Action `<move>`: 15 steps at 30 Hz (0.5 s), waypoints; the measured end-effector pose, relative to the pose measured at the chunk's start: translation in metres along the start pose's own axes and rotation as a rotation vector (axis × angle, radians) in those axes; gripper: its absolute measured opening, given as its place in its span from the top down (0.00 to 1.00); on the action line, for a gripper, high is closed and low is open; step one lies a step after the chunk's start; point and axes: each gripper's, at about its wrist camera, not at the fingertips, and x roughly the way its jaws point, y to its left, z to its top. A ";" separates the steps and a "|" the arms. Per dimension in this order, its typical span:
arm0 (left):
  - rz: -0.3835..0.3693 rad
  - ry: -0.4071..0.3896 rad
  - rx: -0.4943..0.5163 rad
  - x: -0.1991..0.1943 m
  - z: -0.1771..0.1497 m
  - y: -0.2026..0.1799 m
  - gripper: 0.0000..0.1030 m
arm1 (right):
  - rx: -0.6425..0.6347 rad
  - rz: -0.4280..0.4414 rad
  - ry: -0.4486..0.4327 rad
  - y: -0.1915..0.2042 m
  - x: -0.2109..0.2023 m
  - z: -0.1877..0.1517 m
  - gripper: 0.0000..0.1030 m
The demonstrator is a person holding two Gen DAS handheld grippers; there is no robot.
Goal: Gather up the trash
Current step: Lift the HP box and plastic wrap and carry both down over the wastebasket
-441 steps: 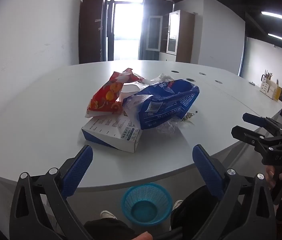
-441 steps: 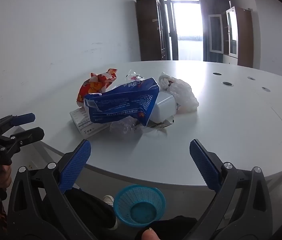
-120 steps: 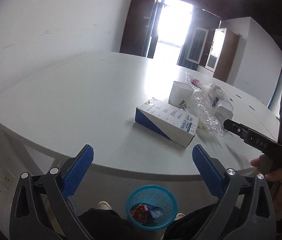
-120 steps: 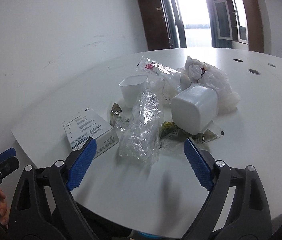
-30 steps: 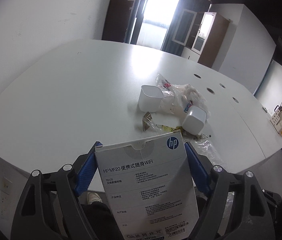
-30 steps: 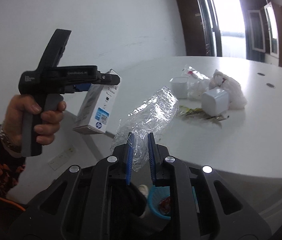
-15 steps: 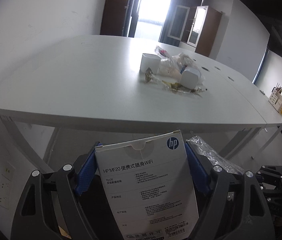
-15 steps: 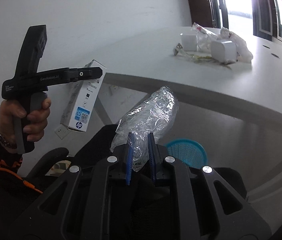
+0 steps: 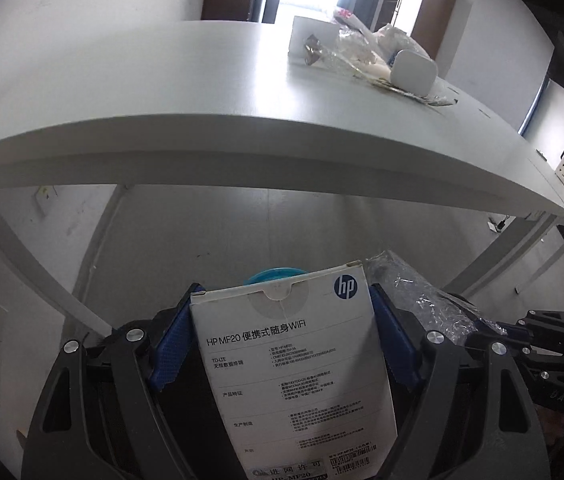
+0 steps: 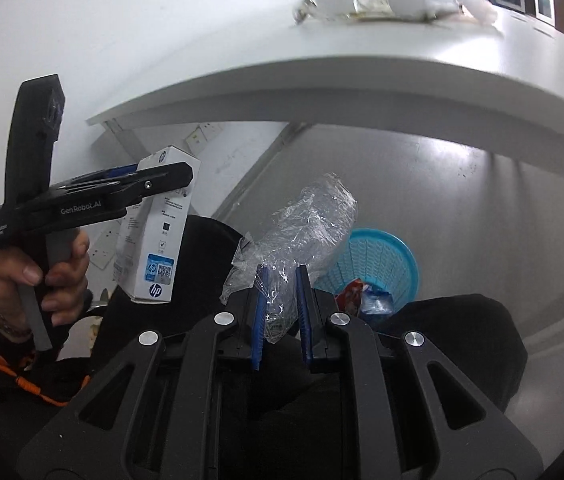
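Now, the step in hand is the carry-and-drop: I hold two pieces of trash below the edge of the table (image 10: 361,76), and both are bound for the blue basket (image 10: 381,256) on the floor. That basket is my landmark throughout.

Left gripper (image 9: 282,344) — its blue pads are clamped on the two sides of the white HP box (image 9: 293,364), spread about as wide as the box itself. From the right wrist view the box (image 10: 160,232) hangs upright in the air, to the left of the basket and apart from it, not over its mouth.

Right gripper (image 10: 280,300) — nearly together, pinching the crumpled clear plastic wrap (image 10: 305,224) by its lower end. The free end of the wrap rises in front of the basket's left rim; whether it is truly above the opening I cannot tell.

Inside the basket lie red and blue wrappers (image 10: 361,296) (already collected, by the look of it).

Next, I judge, each gripper must come over the basket's mouth and part its pads; the box needs the longer sideways travel. The wrap is light and may cling to a pad or drift past the rim.

More trash (image 9: 365,52) sits on the table, well above the basket.
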 end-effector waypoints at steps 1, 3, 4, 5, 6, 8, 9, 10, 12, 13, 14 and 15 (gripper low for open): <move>0.002 0.006 0.000 0.006 -0.001 0.001 0.22 | 0.009 -0.004 0.008 -0.003 0.006 -0.001 0.87; 0.001 0.019 -0.004 0.019 -0.002 0.003 0.22 | 0.026 -0.020 0.030 -0.010 0.019 -0.002 0.87; 0.000 0.027 -0.005 0.025 -0.003 0.004 0.22 | 0.034 -0.030 0.040 -0.013 0.025 -0.002 0.87; 0.000 0.033 -0.005 0.031 -0.005 0.004 0.22 | 0.043 -0.036 0.049 -0.017 0.031 -0.003 0.87; -0.001 0.037 -0.003 0.038 -0.006 0.004 0.22 | 0.053 -0.041 0.060 -0.021 0.038 -0.003 0.87; 0.007 0.038 0.003 0.049 -0.007 0.005 0.22 | 0.066 -0.056 0.081 -0.029 0.052 -0.004 0.87; 0.016 0.038 0.002 0.055 -0.008 0.006 0.22 | 0.070 -0.060 0.091 -0.031 0.058 -0.002 0.87; 0.023 0.041 0.002 0.062 -0.008 0.006 0.22 | 0.070 -0.064 0.101 -0.033 0.064 -0.001 0.87; 0.037 0.048 0.004 0.075 -0.007 0.007 0.22 | 0.076 -0.069 0.115 -0.038 0.074 0.000 0.87; 0.039 0.049 0.005 0.081 -0.007 0.007 0.22 | 0.080 -0.067 0.122 -0.040 0.078 0.001 0.87; 0.040 0.049 0.006 0.089 -0.007 0.008 0.22 | 0.083 -0.066 0.132 -0.042 0.084 0.002 0.87; 0.042 0.051 0.008 0.096 -0.006 0.008 0.22 | 0.086 -0.064 0.142 -0.042 0.088 0.001 0.87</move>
